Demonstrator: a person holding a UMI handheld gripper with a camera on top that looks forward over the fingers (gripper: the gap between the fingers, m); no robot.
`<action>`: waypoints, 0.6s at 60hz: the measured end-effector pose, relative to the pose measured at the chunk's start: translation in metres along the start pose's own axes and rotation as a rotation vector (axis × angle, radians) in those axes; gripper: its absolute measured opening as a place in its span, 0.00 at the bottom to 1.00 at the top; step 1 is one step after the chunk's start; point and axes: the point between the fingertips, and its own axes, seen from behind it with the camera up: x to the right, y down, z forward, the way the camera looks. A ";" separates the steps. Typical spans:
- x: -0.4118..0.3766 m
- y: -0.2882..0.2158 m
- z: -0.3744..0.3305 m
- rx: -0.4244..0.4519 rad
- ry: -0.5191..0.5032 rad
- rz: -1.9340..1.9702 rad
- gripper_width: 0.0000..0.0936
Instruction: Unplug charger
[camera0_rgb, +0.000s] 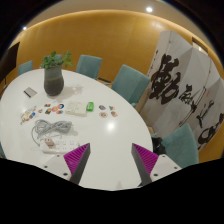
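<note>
White tabletop (112, 135) fills the ground under my gripper (111, 160), and I am hovering above its near end with nothing in hand. From here, my worry is the approach: what I take for the charger (58, 128) lies well ahead and off to the left of the fingers, among a loose tangle of pale cable, and I cannot make out where the plug meets its socket, or whether a socket is on the table at all. If I close on the cable and not on the plug body, I judge I would drag the whole heap across the surface without freeing anything. Small things lie scattered round it, a green object (88, 105) and a few round bits among them, and a careless sweep could knock them about or push them over the table's edge.

Nearest to me, the two fingers stand spread wide, their magenta pads (77, 156) facing each other across bare table; they pinch nothing and touch nothing.

Beyond the cable heap a dark vase with a leafy plant (54, 75) stands upright near the far left of the table; it looks top-heavy, so I would keep clear of it. Teal chairs (128, 82) ring the far side, a folding screen with black brushwork (185, 92) stands to the right, and a warm yellow wall (100, 35) closes the room behind.
</note>
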 end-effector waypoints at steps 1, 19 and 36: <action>0.000 0.001 0.000 -0.002 0.000 -0.001 0.93; -0.001 0.060 -0.004 -0.001 -0.009 -0.002 0.93; -0.106 0.128 0.016 0.058 -0.195 -0.006 0.94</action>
